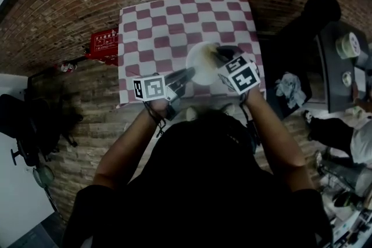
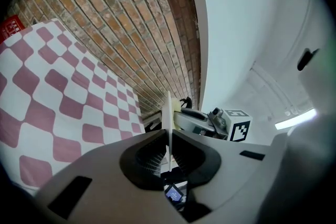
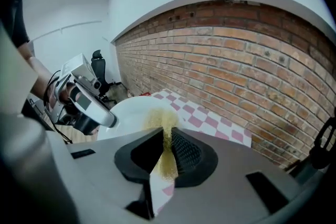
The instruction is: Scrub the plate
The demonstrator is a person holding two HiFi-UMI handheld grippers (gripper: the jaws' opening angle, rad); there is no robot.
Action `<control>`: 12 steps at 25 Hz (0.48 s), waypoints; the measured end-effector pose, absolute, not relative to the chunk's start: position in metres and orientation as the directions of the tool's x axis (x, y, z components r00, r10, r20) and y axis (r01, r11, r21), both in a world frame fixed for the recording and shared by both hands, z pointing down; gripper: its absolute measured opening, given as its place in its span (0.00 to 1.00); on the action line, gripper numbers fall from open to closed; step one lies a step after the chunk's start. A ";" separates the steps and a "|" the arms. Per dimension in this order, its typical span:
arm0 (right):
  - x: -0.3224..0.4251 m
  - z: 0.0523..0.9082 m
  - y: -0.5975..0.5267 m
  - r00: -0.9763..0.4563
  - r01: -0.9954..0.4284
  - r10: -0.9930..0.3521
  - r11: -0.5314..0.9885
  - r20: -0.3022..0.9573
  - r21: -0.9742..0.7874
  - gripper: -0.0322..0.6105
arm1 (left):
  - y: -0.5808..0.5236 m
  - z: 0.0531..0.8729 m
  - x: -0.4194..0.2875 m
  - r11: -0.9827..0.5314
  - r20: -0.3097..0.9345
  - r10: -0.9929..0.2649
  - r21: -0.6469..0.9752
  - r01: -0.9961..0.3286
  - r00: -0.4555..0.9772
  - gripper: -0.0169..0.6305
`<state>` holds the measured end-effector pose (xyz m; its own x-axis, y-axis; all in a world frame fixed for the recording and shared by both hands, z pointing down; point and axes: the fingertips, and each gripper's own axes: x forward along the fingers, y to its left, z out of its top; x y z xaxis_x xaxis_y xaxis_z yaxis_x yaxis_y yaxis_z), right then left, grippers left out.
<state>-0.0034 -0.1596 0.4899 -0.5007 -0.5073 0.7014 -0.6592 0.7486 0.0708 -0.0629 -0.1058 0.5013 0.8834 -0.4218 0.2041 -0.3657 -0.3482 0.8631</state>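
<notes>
Plate (image 1: 200, 62) held on edge above the checked table (image 1: 157, 20), scourer (image 3: 164, 123) against its face.
The person's dark head hides the near table edge, and the left gripper view shows the plate only as a thin line. The left gripper (image 2: 169, 136) is clamped on the thin white rim. The right gripper (image 3: 167, 136) pinches a coarse yellow scourer that meets the smooth, round plate.
</notes>
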 end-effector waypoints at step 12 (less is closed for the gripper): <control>-0.067 0.502 -0.100 -0.582 -0.524 -0.369 0.852 0.725 0.014 0.13 | -0.116 0.499 -0.107 -0.299 0.169 -0.524 0.881 -0.366 0.835 0.07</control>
<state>-0.0671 -0.0999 0.5022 -0.5815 -0.3691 0.7250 -0.5235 0.8519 0.0137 -0.1074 -0.1155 0.4987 0.8351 -0.5236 0.1687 -0.3657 -0.2994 0.8813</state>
